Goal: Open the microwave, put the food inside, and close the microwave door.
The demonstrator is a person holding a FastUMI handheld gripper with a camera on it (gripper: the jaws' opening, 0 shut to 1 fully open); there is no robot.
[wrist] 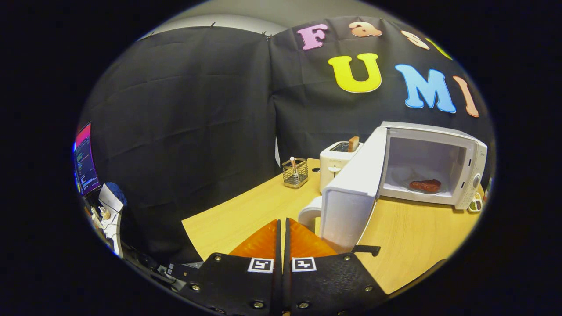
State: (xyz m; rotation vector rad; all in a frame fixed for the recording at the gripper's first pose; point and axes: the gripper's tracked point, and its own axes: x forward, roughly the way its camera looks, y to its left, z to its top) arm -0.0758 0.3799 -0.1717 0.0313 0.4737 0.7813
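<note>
- The gripper [282, 228] has its two fingers pressed together with nothing between them; it is empty, and hangs over the near part of the wooden tabletop [408, 237].
- Just ahead of the fingers, a little to their right, stands the microwave door [351, 197], swung wide open towards the gripper so that its white outer face looks at the camera; a white mug [308, 213] sits just beside the door's lower corner, between door and fingers; whether the two touch I cannot tell.
- Beyond the door is the white microwave [472, 153] itself, its cavity open; the food [425, 185], a reddish-brown piece, lies inside on the pale cavity floor, well apart from the gripper.
- Behind the door stands a white toaster [334, 160] with a slice of toast [353, 143] upright in its slot; to its left a small wire basket [294, 173] holds some small item I cannot make out.
- Judgement: opening and loading look done; the step in hand is closing the door.
- The next move seems to call for bringing the closed fingers round to the outer face of the door near its free edge, then pushing it in an arc towards the cavity until it latches; the mug so near the door's foot is the thing to steer clear of.
</note>
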